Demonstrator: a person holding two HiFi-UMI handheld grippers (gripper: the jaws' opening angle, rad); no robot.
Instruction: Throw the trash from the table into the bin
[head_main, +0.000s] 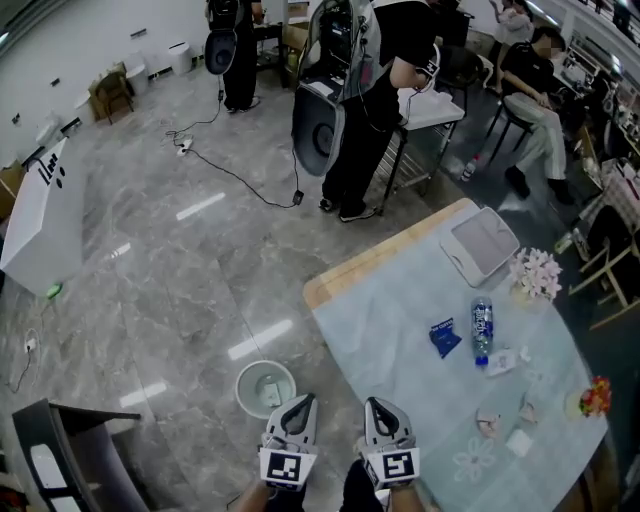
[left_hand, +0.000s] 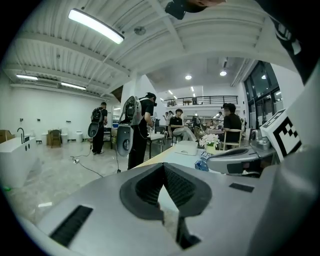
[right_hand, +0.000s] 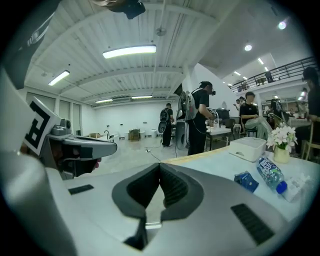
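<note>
You have open floor (head_main: 200, 290) around the bin (head_main: 265, 387); the table (head_main: 385, 335) stands close on your right.

left gripper (head_main: 300, 402): jaws together, empty | right gripper (head_main: 377, 405): jaws together, empty | held side by side, tilted slightly downward

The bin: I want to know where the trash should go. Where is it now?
In the head view the bin stands on the floor at lower centre, left of the table and close beside the tip of the left gripper.
</note>
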